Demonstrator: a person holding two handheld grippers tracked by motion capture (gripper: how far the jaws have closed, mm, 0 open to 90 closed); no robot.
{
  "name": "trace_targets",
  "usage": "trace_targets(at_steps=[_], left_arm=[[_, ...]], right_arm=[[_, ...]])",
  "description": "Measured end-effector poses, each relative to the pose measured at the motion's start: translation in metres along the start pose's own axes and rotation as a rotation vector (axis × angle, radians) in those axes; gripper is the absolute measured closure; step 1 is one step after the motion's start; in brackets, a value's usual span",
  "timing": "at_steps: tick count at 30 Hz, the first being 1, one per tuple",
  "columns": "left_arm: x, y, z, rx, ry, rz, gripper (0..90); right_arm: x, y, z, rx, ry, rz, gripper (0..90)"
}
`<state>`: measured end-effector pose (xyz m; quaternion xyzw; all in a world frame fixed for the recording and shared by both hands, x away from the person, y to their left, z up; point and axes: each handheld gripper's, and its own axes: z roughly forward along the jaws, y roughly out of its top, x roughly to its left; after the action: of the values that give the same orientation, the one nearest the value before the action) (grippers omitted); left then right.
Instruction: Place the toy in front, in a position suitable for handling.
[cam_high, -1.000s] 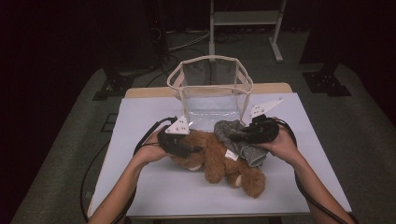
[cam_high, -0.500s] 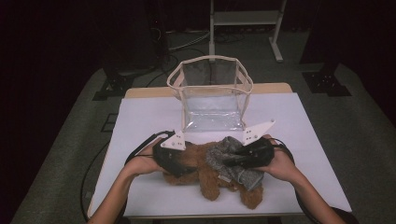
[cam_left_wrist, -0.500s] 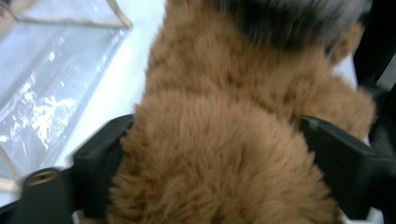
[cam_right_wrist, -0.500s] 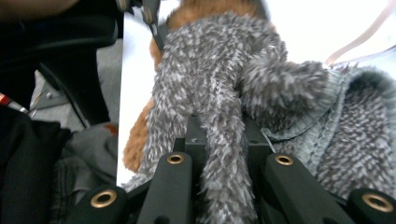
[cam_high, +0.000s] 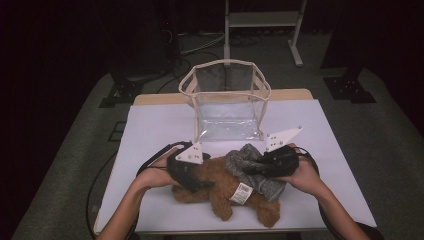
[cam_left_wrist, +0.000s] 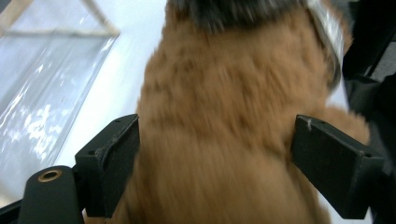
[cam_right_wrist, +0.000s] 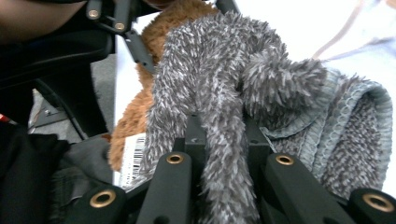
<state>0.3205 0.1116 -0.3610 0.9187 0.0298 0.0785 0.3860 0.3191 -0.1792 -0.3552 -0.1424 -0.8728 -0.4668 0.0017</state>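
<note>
A brown teddy bear (cam_high: 220, 187) lies on its side on the white table (cam_high: 160, 125), a white label on it. A grey fuzzy knitted garment (cam_high: 245, 160) lies over its upper part. My left gripper (cam_high: 192, 177) is at the bear's left end. Its jaws have just been opening and now stand wide, with the bear's furry body (cam_left_wrist: 224, 116) between the pads (cam_left_wrist: 112, 158). My right gripper (cam_high: 252, 169) comes in from the right and is shut on a fold of the grey garment (cam_right_wrist: 210, 84); the bear (cam_right_wrist: 135, 116) lies behind it.
A clear plastic bag (cam_high: 227, 95) with beige trim stands open-topped just behind the bear, mid-table. The near table edge is close under the bear's legs. A metal stand (cam_high: 260, 20) and dark floor lie beyond the table.
Both hands have come nearer the front edge, and the bear and grey garment have shifted that way with them. The garment now sits lower over the bear.
</note>
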Motion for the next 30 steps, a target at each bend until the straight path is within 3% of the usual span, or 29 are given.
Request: trace_targets(at_steps=[2,3,6,13,19,28,30], left_arm=[[-0.003,0.004,0.005,0.039,-0.028,0.015,18.7],[-0.005,0.003,0.007,0.054,-0.02,0.031,19.9],[-0.004,0.004,0.006,0.052,-0.027,0.018,20.5],[-0.002,0.024,0.017,0.053,-0.03,0.036,12.7],[-0.002,0.042,0.035,0.082,-0.06,0.052,8.2],[0.004,0.06,0.056,0.158,-0.082,0.058,4.2],[0.004,0.061,0.059,0.175,-0.08,0.059,8.4]], right_arm=[[0.002,0.002,-0.009,-0.019,-0.026,-0.008,76.7],[0.001,0.001,-0.014,-0.027,-0.036,-0.009,76.7],[-0.004,-0.006,-0.021,-0.038,-0.06,0.021,76.7],[0.003,-0.011,-0.009,-0.023,-0.008,0.013,76.7],[0.004,-0.014,-0.021,-0.048,-0.001,0.006,76.3],[-0.011,-0.042,-0.036,-0.076,0.01,0.097,76.2],[-0.013,-0.045,-0.035,-0.068,0.01,0.108,76.1]])
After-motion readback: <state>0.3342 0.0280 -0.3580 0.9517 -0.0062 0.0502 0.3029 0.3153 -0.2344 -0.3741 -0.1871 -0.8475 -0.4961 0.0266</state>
